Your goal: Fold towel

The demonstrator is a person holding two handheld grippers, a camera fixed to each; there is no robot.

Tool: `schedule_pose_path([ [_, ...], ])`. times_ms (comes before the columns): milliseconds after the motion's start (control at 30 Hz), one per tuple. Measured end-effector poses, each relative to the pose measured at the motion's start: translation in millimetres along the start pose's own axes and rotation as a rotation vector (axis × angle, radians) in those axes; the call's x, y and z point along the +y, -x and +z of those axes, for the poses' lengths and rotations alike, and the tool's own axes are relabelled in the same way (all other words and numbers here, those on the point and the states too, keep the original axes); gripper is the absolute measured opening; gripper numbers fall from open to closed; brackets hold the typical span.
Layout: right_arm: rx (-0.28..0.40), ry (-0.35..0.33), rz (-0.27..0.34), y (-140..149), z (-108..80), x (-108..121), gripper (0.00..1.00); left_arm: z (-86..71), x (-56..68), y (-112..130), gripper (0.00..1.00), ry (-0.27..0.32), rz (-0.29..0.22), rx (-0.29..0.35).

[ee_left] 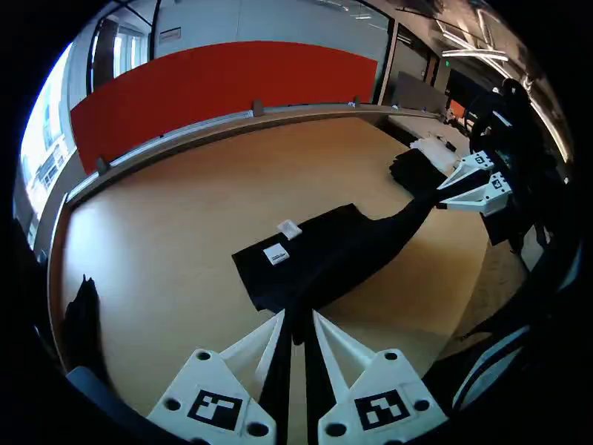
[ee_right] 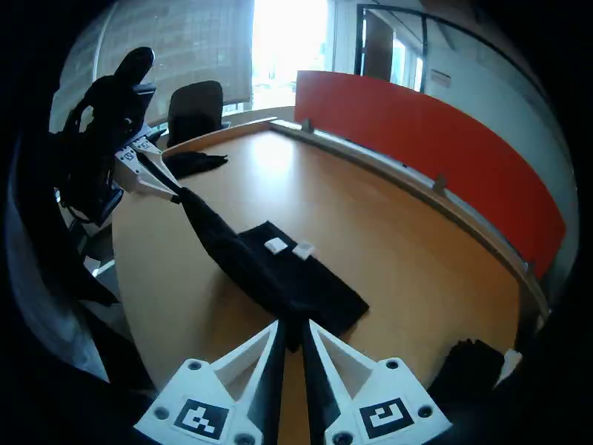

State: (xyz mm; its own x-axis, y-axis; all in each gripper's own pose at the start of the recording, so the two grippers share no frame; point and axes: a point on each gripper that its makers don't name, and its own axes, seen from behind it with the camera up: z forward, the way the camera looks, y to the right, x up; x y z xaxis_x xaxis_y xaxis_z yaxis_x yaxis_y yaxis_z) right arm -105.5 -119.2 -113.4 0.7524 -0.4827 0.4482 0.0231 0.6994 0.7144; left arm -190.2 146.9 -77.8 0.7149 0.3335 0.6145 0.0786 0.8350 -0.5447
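Office daylight falls across a broad wooden desk (ee_left: 185,222) backed by a long red divider (ee_left: 222,81), where a black towel (ee_left: 319,259) lies toward the edge nearest the person. The left gripper (ee_left: 298,325) has its white fingers pinched nearly together on one corner of the cloth, and the right gripper (ee_right: 294,330) is clamped the same way on the opposite corner. Between them, one long side of the towel is lifted off the wood and drawn into a taut, sagging band, while the rest lies flat on the desk. That two-corner hold probably serves to carry the raised edge across the flat part for a fold. The fabric looks soft, matte and limp, bunching into a rope where it is stretched. Two small white tags (ee_left: 276,254) lie on its flat part. The desktop is smooth and lightly glossy with a rounded edge. More dark cloth (ee_left: 419,170) is heaped at a far corner.
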Motion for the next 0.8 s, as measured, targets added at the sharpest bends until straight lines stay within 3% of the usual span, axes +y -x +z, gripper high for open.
schedule_pose_path([
  [267,-0.024,0.009,0.004,6.3,8.1,4.7,0.14,13.6,-1.8,3.7,0.1,0.006,-0.017,-0.011],
  [800,-0.091,0.021,0.044,28.9,46.5,27.5,0.14,61.8,-20.0,7.6,0.1,-0.019,-0.057,-0.036],
])
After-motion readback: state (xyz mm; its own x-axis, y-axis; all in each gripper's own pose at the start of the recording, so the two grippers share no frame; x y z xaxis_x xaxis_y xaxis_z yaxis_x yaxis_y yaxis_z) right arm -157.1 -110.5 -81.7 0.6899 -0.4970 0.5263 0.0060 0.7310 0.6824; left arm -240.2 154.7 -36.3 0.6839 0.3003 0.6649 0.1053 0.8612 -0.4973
